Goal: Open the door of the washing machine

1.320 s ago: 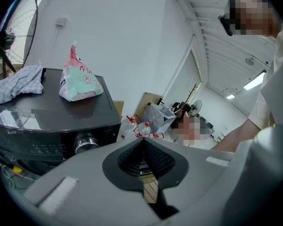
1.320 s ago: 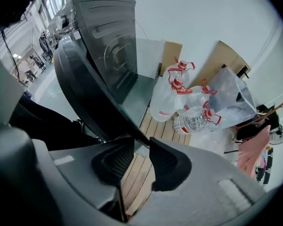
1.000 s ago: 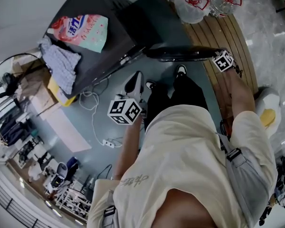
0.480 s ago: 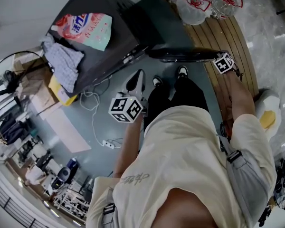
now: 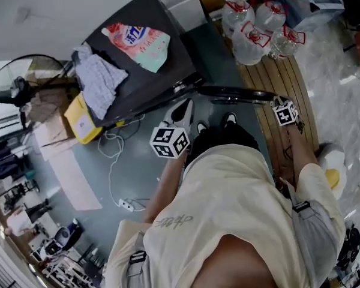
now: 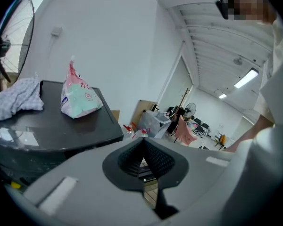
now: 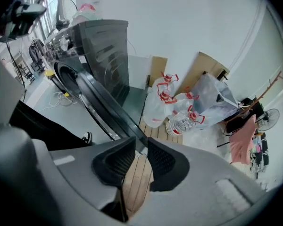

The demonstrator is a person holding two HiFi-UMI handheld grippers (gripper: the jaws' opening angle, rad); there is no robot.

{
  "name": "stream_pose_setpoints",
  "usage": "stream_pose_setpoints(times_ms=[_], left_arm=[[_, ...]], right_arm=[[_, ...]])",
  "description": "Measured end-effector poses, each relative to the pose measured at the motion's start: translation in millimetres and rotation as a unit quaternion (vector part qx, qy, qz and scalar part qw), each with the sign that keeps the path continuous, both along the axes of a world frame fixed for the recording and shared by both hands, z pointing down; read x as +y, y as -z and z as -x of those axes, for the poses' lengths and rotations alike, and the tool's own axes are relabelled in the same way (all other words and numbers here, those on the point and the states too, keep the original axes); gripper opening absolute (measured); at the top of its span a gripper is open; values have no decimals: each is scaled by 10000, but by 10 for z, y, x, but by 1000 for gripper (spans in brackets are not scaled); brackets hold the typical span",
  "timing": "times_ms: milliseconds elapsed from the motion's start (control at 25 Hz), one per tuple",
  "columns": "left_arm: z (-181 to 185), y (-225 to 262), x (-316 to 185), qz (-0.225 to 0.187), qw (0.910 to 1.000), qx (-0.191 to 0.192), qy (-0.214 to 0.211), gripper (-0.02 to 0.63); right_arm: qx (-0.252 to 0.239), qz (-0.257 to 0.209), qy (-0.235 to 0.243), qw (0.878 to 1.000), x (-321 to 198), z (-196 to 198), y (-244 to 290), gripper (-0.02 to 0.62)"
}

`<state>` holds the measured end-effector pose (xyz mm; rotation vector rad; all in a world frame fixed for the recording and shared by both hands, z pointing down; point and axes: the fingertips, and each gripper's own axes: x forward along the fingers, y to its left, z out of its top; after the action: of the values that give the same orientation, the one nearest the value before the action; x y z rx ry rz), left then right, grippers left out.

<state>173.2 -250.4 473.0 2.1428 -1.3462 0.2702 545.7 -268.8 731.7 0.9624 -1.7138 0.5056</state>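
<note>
The dark grey washing machine [image 5: 168, 71] stands against the wall with its round door [image 5: 234, 93] swung wide open. The right gripper view shows the door [image 7: 99, 102] and the drum opening [image 7: 66, 76]. My right gripper [image 7: 140, 145] sits at the door's free edge [image 5: 279, 105]. Its jaws have just been closing; a gap remains and only wooden floor shows through it. My left gripper [image 6: 143, 142] is held in front of the machine [image 5: 183, 110], pads meeting at the tips, holding nothing. A detergent bag [image 5: 138, 42] and a cloth [image 5: 99, 80] lie on the machine's top [image 6: 61, 131].
Several large water bottles [image 5: 252, 32] stand on a wooden slat platform [image 5: 288, 89] to the right of the machine. A white cable and power strip [image 5: 126, 204] lie on the floor to the left, near a cardboard box [image 5: 51, 137] and a fan [image 5: 18, 89].
The head view has swung so the machine, door and bottles sit lower and further right. The door stays open, and the right gripper stays at its free end.
</note>
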Motion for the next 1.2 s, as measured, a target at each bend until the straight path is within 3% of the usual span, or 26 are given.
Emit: stream_pose_setpoints(times_ms=[160,280,520,640,880,1200], left_arm=[[186,41,47,-247,9996,-106,-77,18],[389,60,96,-336,9994,-82,35,18],[771,259,152,-567,9964,396,481,18],[927,453,126,-799,9926,620,666,18],[1165,1025,97,-1454,9861,441,667,18],[1338,1654,82,-2188,9739,-146,579,18]], right_arm=[[-417,-305,-270,9983,158,307,386,62],[-1006,-586,-400,9924,205,662,745,29],[-1872,-1497,-31,9708,-14,1419,1645,2],[-2110,-1947,450,9569,-131,1769,2034,2],[-2627,-2404,1136,9275,-230,2453,2780,2],[-3390,-3101,1868,8684,-270,3320,3822,2]])
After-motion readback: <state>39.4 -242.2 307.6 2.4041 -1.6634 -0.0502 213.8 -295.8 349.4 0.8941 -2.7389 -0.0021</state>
